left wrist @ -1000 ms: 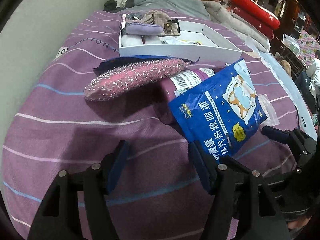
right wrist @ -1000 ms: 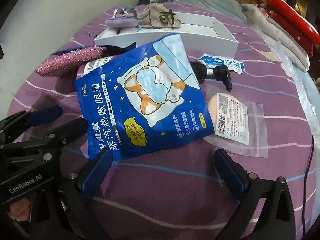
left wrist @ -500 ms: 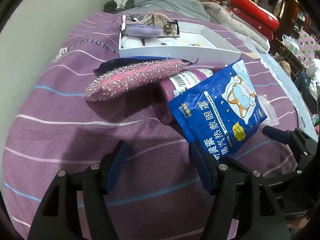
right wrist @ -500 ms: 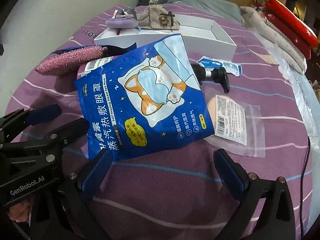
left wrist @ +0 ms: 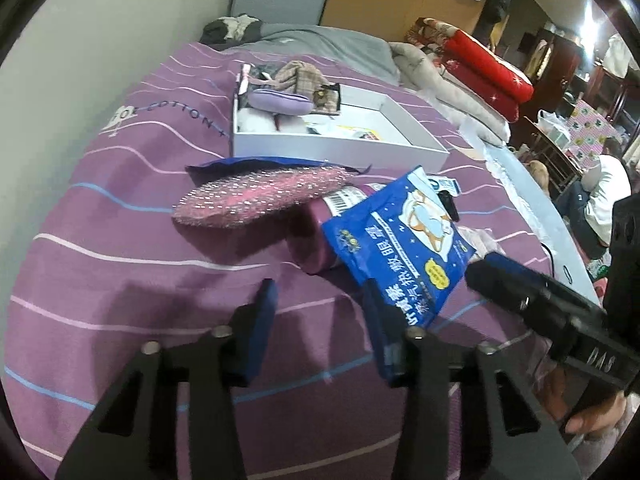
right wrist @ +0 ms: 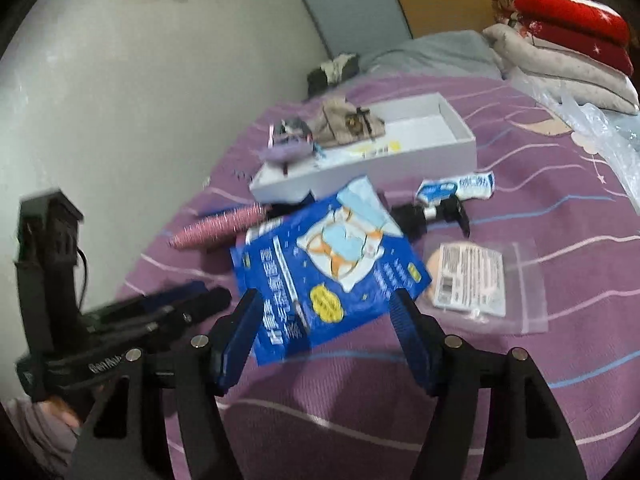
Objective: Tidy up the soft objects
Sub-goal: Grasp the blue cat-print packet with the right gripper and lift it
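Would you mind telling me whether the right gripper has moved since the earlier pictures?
Yes. The right gripper has pulled back and swung left: the white box now looks smaller and sits farther right, and its open jaws frame the blue pouch.

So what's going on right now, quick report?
Left tool open, empty. Right tool open, straddling near end of blue eye-mask pouch. Pouch lies propped on purple bottle. White box beyond, partly filled.
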`<state>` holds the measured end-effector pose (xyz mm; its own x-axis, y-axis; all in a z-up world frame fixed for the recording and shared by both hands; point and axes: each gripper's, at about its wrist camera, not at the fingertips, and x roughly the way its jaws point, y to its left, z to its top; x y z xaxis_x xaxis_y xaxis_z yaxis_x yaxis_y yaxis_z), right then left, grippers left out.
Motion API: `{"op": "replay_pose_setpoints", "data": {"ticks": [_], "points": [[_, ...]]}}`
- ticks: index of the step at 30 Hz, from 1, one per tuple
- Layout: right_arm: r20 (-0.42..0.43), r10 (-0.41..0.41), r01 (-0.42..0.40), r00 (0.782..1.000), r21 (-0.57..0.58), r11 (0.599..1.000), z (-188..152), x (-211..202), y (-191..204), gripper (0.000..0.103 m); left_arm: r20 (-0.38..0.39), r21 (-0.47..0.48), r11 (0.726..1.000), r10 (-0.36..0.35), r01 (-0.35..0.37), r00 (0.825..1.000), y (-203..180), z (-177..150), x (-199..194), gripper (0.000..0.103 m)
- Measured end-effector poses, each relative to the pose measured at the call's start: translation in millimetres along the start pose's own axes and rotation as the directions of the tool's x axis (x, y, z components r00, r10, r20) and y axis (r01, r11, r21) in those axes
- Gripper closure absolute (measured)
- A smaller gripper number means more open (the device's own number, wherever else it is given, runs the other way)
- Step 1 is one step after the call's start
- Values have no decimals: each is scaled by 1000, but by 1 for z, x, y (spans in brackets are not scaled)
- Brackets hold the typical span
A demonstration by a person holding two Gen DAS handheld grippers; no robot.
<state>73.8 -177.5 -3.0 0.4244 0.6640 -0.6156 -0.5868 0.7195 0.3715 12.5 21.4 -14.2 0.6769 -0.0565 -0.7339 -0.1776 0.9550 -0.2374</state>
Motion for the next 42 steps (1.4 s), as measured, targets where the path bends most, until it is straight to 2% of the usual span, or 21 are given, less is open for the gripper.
{"op": "replay_pose_setpoints", "data": {"ticks": [3,6,7,11,15,19,24,26,27,28,30,34,35,37,39,42], "points": [[5,-1,1,1000,5,1000,12,3,-8,38,-23,-18,1000,-23,23,999,-3,3,3,84],[-9,-1,1,1000,13,1000,23,8,-16,53,-28,-31,997,-76,75,997,-10,8,2,90],[-14,0,0,1000,15,1000,26,10,-18,55,-32,-26,996,-87,86,996,-13,9,3,91],[-39,-16,16,999,5,1000,40,22,-27,54,-90,-4,999,-44,44,995,-21,7,21,91],[-75,39,-36,996,43,998,51,39,-39,54,-122,-29,998,-58,55,991,-14,5,34,91],[-126,109,-97,986,94,991,41,49,-38,54,-120,-28,998,-58,55,991,-13,4,34,91],[-166,155,-151,974,40,988,19,45,-8,54,-120,-24,998,-53,50,991,-14,2,34,91],[-163,125,-127,979,-3,992,16,43,5,45,-119,-25,998,-53,51,992,-13,1,33,91],[-165,78,-84,983,-30,996,14,43,13,37,-117,-23,999,-50,48,992,-13,1,33,91],[-165,55,-61,985,-29,998,14,43,17,34,-115,-20,999,-47,45,992,-14,1,33,91],[-186,27,-26,982,6,1000,13,46,21,33,-114,-17,999,-42,41,993,-14,1,33,91],[-212,29,3,977,153,988,7,54,10,30,-114,-23,999,-47,45,992,-13,0,33,91],[-217,34,-1,976,151,989,6,55,10,28,-114,-23,999,-48,46,992,-13,0,32,91],[-220,63,-32,973,140,990,6,57,13,12,-115,-20,999,-45,43,992,-14,0,33,91],[-234,112,-83,966,128,988,7,62,17,0,-115,-13,999,-38,36,993,-15,0,34,91],[-252,127,-93,959,143,985,6,67,15,0,-115,-15,999,-38,37,993,-14,0,34,91]]}}
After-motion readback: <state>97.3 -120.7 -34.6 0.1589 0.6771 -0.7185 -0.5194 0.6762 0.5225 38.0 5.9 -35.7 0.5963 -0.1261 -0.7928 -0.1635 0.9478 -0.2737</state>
